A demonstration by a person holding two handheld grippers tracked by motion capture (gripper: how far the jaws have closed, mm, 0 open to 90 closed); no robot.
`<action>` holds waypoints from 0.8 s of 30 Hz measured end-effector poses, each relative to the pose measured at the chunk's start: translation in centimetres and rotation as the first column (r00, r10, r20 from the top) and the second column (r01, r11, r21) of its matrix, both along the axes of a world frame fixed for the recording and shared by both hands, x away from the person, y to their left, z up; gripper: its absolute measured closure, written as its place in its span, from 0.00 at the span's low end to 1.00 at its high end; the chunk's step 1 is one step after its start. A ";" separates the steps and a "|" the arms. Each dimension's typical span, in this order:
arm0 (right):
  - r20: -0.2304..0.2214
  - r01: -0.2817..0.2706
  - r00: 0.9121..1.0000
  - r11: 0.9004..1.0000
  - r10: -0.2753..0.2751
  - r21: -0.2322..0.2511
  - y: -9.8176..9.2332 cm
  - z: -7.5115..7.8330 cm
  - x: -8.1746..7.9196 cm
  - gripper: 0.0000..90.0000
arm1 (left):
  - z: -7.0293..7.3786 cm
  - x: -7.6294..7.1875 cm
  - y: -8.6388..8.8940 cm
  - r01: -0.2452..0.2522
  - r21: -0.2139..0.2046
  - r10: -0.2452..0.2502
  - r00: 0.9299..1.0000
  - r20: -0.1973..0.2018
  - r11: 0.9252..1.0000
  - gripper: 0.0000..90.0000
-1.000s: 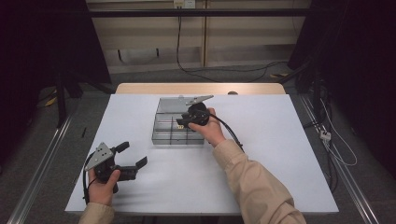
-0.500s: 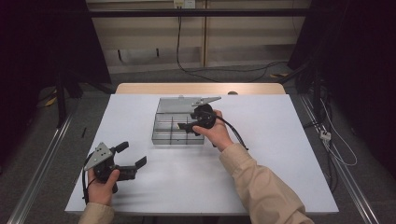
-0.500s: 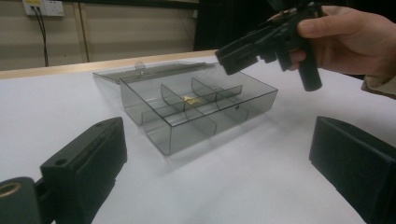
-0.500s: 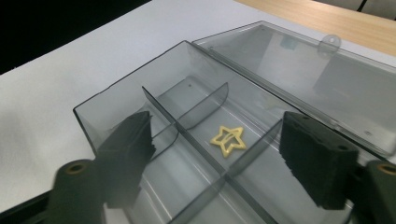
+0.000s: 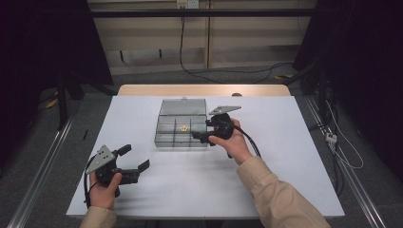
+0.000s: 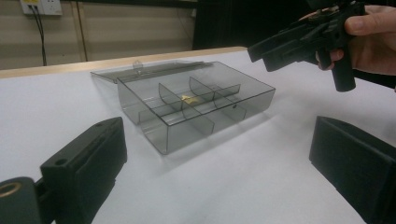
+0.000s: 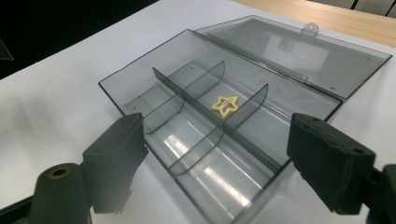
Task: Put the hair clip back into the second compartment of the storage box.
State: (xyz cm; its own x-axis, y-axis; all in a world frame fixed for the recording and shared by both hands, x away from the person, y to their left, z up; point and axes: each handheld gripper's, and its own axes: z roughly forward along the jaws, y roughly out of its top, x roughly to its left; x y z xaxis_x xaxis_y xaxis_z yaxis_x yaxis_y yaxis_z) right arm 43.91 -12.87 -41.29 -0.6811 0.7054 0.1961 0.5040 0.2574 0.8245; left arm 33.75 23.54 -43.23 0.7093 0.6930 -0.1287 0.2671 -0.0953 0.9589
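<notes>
Smoked-plastic organiser box (image 5: 181, 129) sits at the table's twelve o'clock with its lid already flung back and a yellow star (image 7: 224, 104) in a middle compartment, while right gripper (image 5: 198, 137) and left gripper (image 5: 134, 162) gape empty, so any shutting seems pending.

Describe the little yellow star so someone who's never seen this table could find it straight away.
On the white table sits a smoky clear plastic divider box with its lid lying open behind it. The small yellow star-shaped outline piece lies in the middle compartment of the row nearest the lid, the one bright thing among bare compartments.
</notes>
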 end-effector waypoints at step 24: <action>0.029 0.007 1.000 1.000 -0.007 -0.005 -4.8 -0.3 -5.0 0.20 | 0.0 0.0 0.0 0.002 0.005 -0.002 1.000 0.000 1.000 0.04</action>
State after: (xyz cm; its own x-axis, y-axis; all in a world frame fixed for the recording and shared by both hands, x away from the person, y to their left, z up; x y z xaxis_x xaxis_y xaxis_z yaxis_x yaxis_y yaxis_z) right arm 38.87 -17.69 -41.62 -0.6818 0.7108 0.1729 0.4815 0.2582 0.8375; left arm 33.75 23.57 -43.27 0.7104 0.6925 -0.1252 0.2668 -0.1004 0.9585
